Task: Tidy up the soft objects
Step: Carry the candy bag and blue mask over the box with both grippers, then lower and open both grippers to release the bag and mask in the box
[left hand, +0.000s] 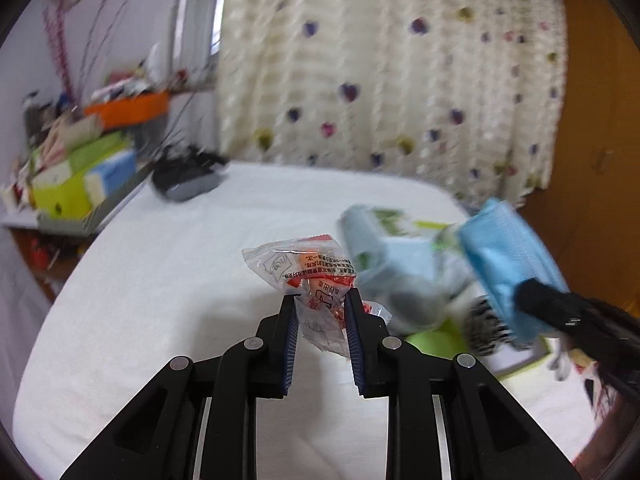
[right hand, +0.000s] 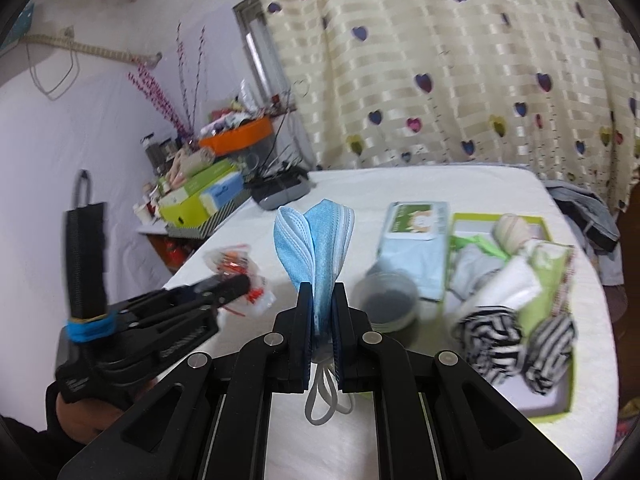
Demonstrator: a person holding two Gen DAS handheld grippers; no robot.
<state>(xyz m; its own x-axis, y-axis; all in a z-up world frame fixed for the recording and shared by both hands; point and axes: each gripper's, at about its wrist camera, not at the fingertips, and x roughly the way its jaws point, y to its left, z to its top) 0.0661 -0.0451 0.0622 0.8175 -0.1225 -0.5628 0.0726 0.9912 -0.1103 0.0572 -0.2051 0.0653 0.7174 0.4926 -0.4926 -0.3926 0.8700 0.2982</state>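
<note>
The left gripper (left hand: 321, 300) is clenched on a crumpled clear plastic packet (left hand: 304, 272) with red and orange print; the packet is held above the white tabletop (left hand: 180, 280), and its loose end sticks out past the fingertips. The print has red Chinese characters, but they are too wrinkled and blurred to read.

The right gripper (right hand: 322, 286) is clenched on a folded light blue face mask (right hand: 316, 236). The mask stands upright between the fingers, its pleated edges open like petals, and its white ear loops (right hand: 326, 400) hang down behind the pads.

Toward the right edge of the tabletop lies a green-rimmed box (right hand: 560, 404), open on top, with black-and-white striped socks (right hand: 516, 340), white cloth and other soft things inside. Touching its left side is a pale blue wet-wipe pack (right hand: 416, 236) with a green and white label showing a small cartoon face; the words are not legible. A round clear lid or dish (right hand: 386, 300) sits just in front of the pack.

The near left part and the middle of the tabletop are bare white cloth. A dark grey device (right hand: 282, 190) lies at the far left corner. Beyond the left edge stands a shelf with green boxes (right hand: 200, 196) and an orange tray (right hand: 236, 136). A heart-patterned curtain (right hand: 460, 72) hangs behind the far edge.
</note>
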